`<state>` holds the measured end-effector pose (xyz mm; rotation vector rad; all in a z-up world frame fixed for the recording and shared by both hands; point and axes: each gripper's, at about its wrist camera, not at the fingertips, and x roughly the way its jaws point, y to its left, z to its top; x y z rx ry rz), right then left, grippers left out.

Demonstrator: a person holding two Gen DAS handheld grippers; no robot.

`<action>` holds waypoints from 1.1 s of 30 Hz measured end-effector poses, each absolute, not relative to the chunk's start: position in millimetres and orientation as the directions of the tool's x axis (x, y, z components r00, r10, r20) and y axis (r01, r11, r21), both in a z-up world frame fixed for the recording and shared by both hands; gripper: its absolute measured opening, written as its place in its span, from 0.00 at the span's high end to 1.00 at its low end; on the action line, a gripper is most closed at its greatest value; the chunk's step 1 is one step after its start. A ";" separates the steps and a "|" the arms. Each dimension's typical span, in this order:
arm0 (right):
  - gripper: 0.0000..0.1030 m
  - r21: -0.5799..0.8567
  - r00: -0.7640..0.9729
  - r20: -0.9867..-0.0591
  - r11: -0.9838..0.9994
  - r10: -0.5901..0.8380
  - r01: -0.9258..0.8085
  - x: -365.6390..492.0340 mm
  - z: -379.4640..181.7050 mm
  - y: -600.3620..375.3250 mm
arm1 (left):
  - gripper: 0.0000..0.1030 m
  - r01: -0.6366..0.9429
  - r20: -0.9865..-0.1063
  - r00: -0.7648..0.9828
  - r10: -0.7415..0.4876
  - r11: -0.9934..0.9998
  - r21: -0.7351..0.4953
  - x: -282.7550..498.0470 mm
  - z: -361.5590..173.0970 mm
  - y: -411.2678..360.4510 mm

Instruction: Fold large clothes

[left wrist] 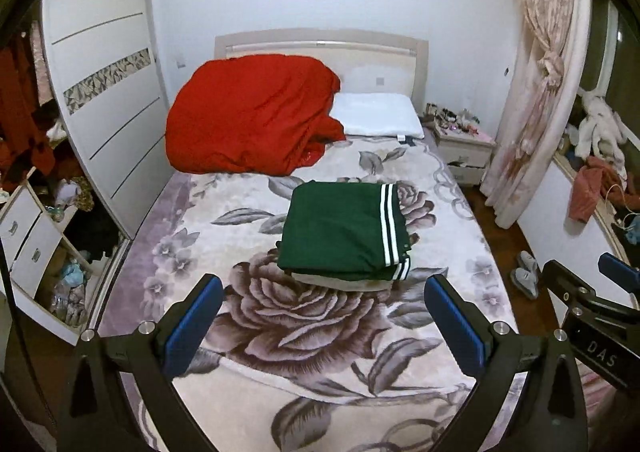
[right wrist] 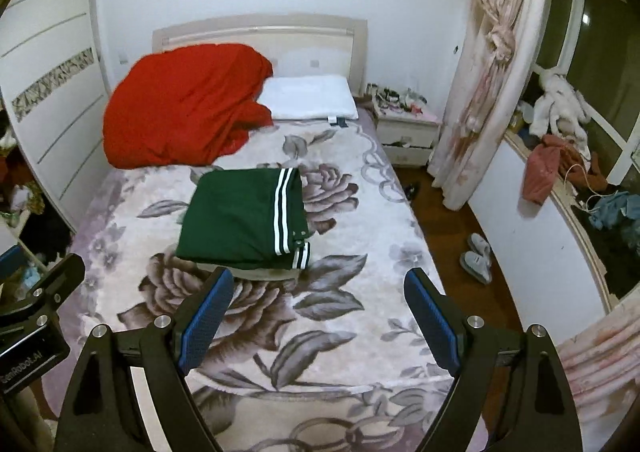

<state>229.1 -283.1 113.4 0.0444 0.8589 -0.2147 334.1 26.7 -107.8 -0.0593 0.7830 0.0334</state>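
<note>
- My left gripper [left wrist: 324, 294] hangs above the near half of the bed [left wrist: 168, 252], its two blue-padded fingers [left wrist: 192, 326] spread wide, nothing between them and nothing touching them.
- My right gripper [right wrist: 318, 290] is the same: fingers [right wrist: 434, 322] far apart, pads bare, holding nothing and clear of the cloth.
- From the left wrist I can see part of my right gripper at the right edge, off to the side of the bed.
- The green garment [left wrist: 340, 232] with white stripes along one edge lies folded into a compact rectangle near the middle of the flowered bedspread [left wrist: 304, 324], beyond both pairs of fingertips and apart from them.
- A pale layer shows under the green folds at their near edge; I cannot tell whether it is lining or a separate piece.
- Farther back, a red quilt [left wrist: 252, 115] is heaped against the headboard, beside a white pillow [left wrist: 378, 115].
</note>
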 end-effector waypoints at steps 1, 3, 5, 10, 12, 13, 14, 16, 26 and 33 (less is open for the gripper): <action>0.14 -0.041 0.641 -0.750 0.978 -0.165 0.204 219.7 121.8 -282.9 | 0.00 -0.053 -0.700 0.714 0.011 0.998 -0.038 326.9 -100.5 24.7; 0.14 -0.041 0.650 -0.742 0.979 -0.165 0.202 203.3 136.0 -281.5 | 0.00 -0.053 -0.697 0.716 0.013 0.998 -0.036 318.3 -94.7 22.7; 0.14 -0.034 0.660 -0.734 0.979 -0.162 0.202 186.9 150.0 -280.1 | 0.00 -0.056 -0.698 0.716 0.015 0.998 -0.037 309.7 -87.3 20.8; 0.12 -0.043 0.682 -0.710 0.977 -0.178 0.210 160.6 179.6 -283.5 | 0.00 -0.073 -0.700 0.713 0.040 0.997 -0.018 292.3 -75.1 15.7; 0.11 -0.038 0.685 -0.708 0.978 -0.170 0.203 154.9 186.9 -285.5 | 0.00 -0.078 -0.698 0.714 0.049 0.997 -0.010 286.5 -70.9 12.9; 0.11 -0.039 0.690 -0.704 0.979 -0.168 0.199 151.1 191.0 -285.4 | 0.00 -0.081 -0.694 0.718 0.056 0.997 -0.004 283.8 -68.9 11.7; 0.11 -0.040 0.695 -0.699 0.980 -0.168 0.197 146.8 195.3 -285.4 | 0.00 -0.085 -0.690 0.721 0.064 0.996 0.002 282.3 -68.1 10.4; 0.11 -0.035 0.703 -0.693 0.982 -0.159 0.188 141.9 200.7 -286.2 | 0.00 -0.091 -0.686 0.724 0.067 0.996 0.002 278.8 -67.5 9.1; 0.10 -0.021 0.714 -0.685 0.983 -0.147 0.183 124.2 205.7 -287.1 | 0.00 -0.118 -0.669 0.737 0.097 0.993 0.013 267.6 -64.8 7.2; 0.08 -0.017 0.731 -0.669 0.987 -0.132 0.162 129.9 214.2 -288.2 | 0.00 -0.125 -0.656 0.747 0.104 0.992 0.015 265.1 -62.4 8.7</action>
